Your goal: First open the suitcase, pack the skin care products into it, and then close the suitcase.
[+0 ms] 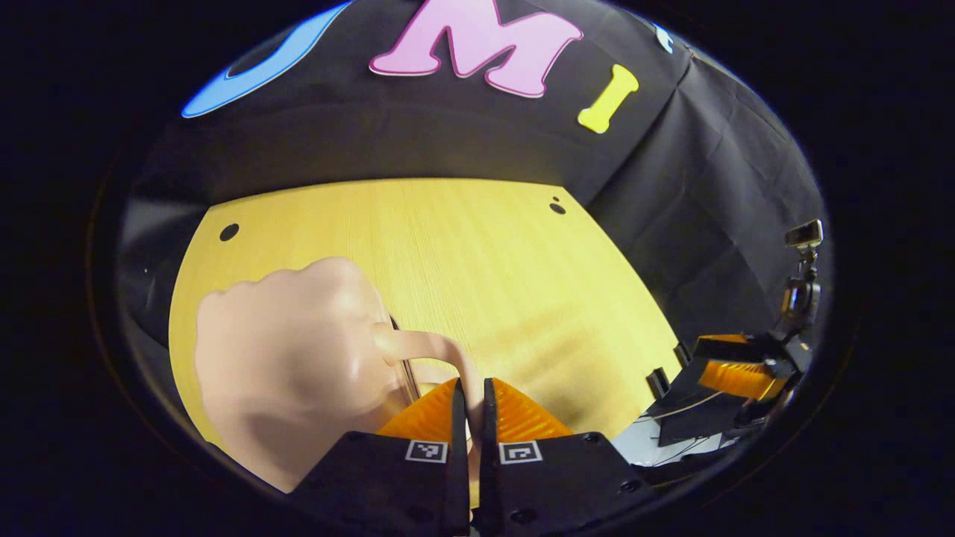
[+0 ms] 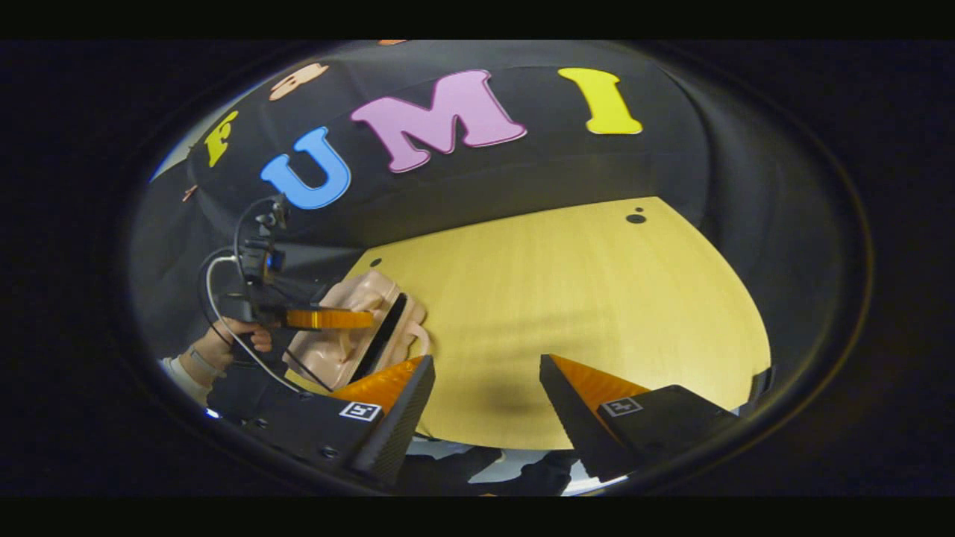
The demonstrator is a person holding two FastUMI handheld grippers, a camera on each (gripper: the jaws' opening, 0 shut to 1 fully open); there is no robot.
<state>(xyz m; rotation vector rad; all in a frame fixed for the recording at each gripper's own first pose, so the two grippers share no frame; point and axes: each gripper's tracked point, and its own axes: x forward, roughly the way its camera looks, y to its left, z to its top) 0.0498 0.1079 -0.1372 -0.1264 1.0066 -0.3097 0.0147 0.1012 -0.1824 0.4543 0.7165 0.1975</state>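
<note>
The pink suitcase point(image 1: 291, 358) lies closed near the left edge of the yellow wooden surface point(image 1: 522, 283); no brand or writing can be read on it. In the left gripper view, the left gripper point(image 1: 470, 406) has its fingers drawn almost together on the suitcase's thin handle point(image 1: 436, 350), which runs into the narrow gap between them. Off the surface's right edge this view also shows the right gripper point(image 1: 735, 377). The right gripper view adds the hand point(image 2: 224, 339) holding the left gripper, the dark seam along the suitcase's side, and the right gripper's point(image 2: 485, 388) own fingers spread wide over bare surface, holding nothing.
</note>
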